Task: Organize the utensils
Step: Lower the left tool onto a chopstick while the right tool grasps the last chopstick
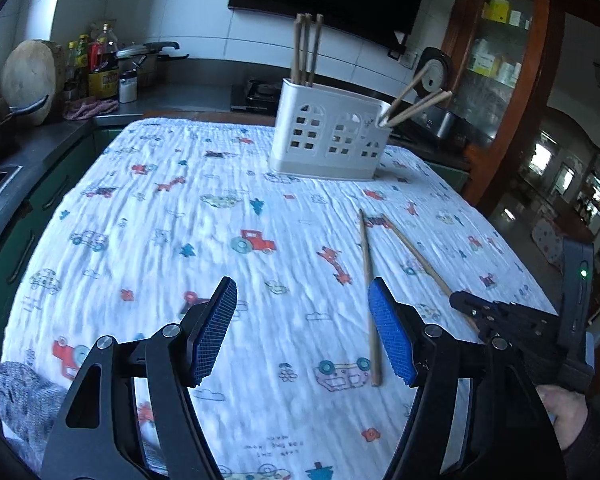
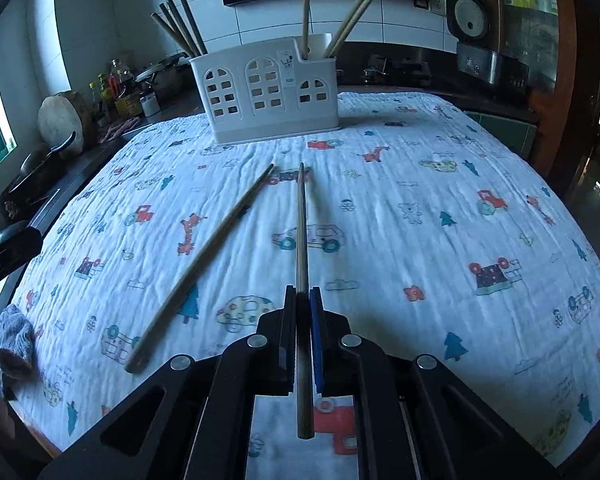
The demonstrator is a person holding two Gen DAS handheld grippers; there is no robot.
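Chopsticks lay on the printed cloth (image 2: 380, 220) covering the desk. At the left, the left claw (image 1: 302, 330) hovered with its blue pads apart and nothing between them. One loose chopstick (image 2: 204, 264) rested slanted on the cloth, just beside the second chopstick (image 2: 302, 232), which the right claw (image 2: 302, 300) had clamped near its end. Beyond both stood the white holder (image 2: 268, 92), chopsticks upright in its outer compartments.
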